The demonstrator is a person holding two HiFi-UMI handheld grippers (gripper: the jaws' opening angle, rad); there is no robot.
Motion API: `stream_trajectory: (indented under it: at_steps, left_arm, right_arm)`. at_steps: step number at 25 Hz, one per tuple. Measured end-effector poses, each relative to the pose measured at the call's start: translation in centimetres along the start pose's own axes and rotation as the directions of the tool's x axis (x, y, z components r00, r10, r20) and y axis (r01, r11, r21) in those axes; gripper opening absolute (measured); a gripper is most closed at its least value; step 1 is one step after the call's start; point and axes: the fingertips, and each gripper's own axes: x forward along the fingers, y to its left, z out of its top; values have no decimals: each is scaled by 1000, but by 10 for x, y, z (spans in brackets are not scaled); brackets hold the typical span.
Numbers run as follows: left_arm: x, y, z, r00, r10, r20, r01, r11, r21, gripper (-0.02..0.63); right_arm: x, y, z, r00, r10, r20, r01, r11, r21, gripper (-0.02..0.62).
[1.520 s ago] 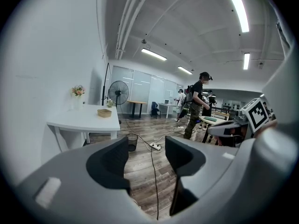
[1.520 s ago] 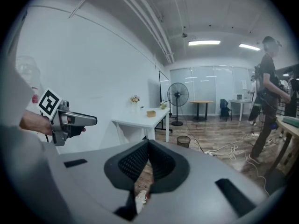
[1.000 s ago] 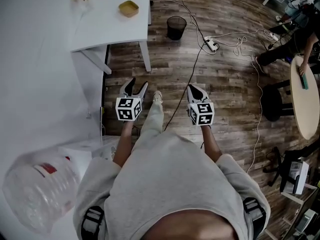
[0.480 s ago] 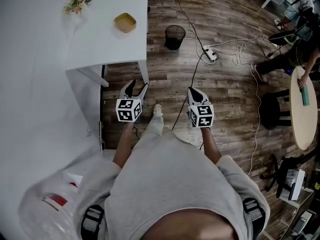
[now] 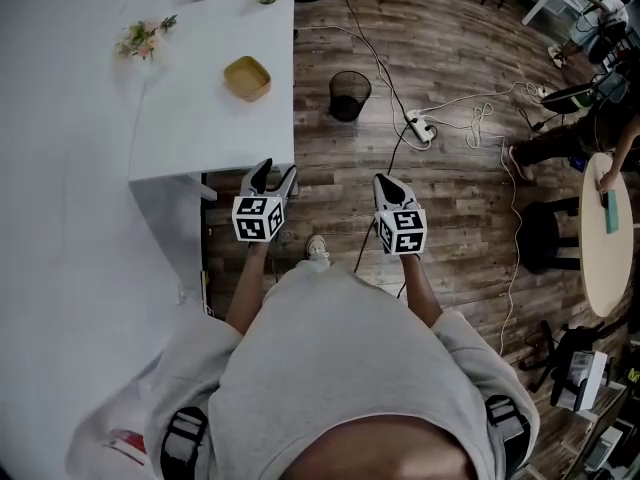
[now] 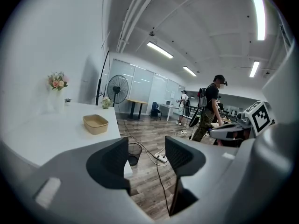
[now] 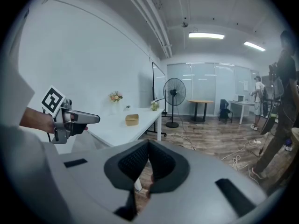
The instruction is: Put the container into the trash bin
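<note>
Best to step in and bring the open, empty left gripper (image 5: 274, 174) over one wall of the container (image 5: 247, 78), sitting on the table (image 5: 190, 138) left of the trash bin (image 5: 349, 95), with the right gripper (image 5: 390, 182), closed on nothing, held aside.

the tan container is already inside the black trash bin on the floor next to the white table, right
Not quite. The tan container sits on the white table, not inside the bin. The black trash bin does stand on the floor next to that table. The head view shows both.
</note>
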Motion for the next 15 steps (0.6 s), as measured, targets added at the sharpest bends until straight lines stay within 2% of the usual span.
stream_trajectory:
  at_steps: [15]
  left_arm:
    - [95,35,42,998,-60,-12,60,998,29,252]
  right_arm:
    - [76,-47,32,999,-51,-8,51,999,7,14]
